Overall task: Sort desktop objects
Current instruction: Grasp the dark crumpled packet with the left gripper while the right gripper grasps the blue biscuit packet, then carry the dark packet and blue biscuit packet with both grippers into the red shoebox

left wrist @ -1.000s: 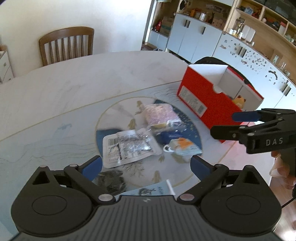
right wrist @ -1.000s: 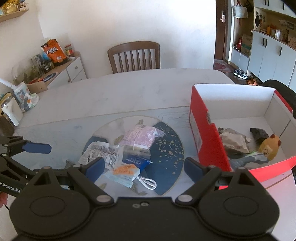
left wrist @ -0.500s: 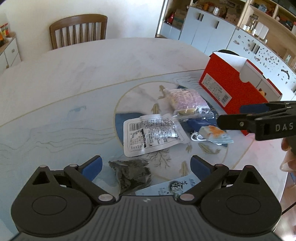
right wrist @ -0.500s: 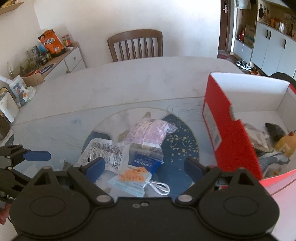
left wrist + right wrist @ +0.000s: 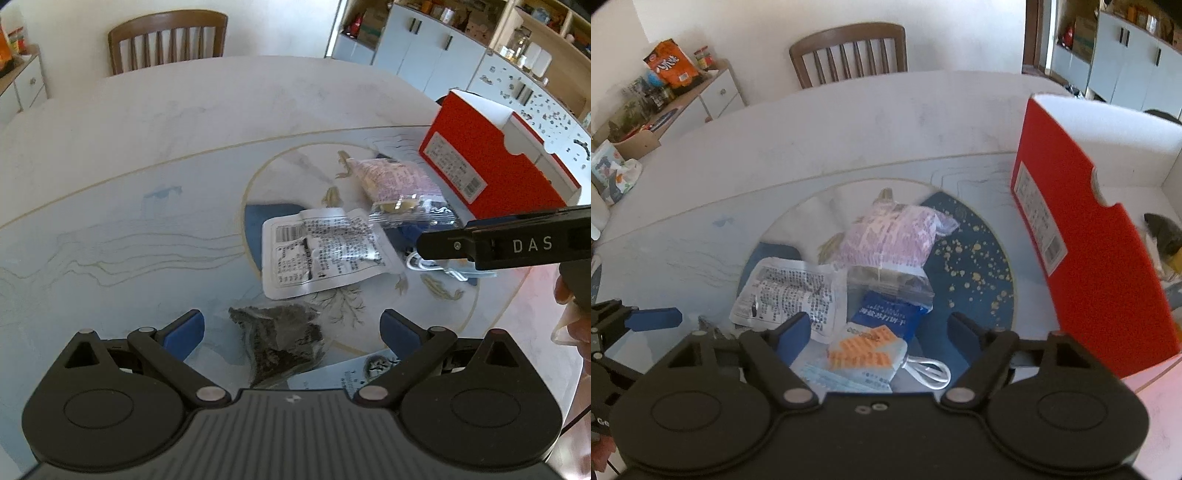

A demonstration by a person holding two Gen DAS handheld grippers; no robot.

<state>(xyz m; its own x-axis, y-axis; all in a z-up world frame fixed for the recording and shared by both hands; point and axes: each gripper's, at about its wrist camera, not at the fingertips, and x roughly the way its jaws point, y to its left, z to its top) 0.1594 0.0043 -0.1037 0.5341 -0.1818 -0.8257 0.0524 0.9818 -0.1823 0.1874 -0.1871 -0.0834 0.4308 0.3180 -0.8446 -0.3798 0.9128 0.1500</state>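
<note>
Packets on the desk (image 5: pixel 110 155) have been approached: the right tool (image 5: pixel 875 332), just narrowed yet empty, straddles the orange-printed pack (image 5: pixel 866 349); the left tool (image 5: pixel 291 328) gapes empty above the dark packet (image 5: pixel 280 339).

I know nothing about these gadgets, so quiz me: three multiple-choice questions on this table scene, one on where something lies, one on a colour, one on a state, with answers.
1. Where does the orange-printed packet lie?
A. Inside the box
B. On the table between the right gripper's fingers
C. On the chair

2. What colour is the outside of the box?
A. Red
B. Green
C. Black

3. How is the left gripper?
A. Shut on the pink bag
B. Shut on a cable
C. Open, holding nothing

Answers:
1. B, the right wrist view shows it low between the blue pads, which have just been closing in but do not yet press on it.
2. A, its side wall is red in both views.
3. C, its pads stand wide apart with a dark crumpled bag lying untouched between them.
</note>
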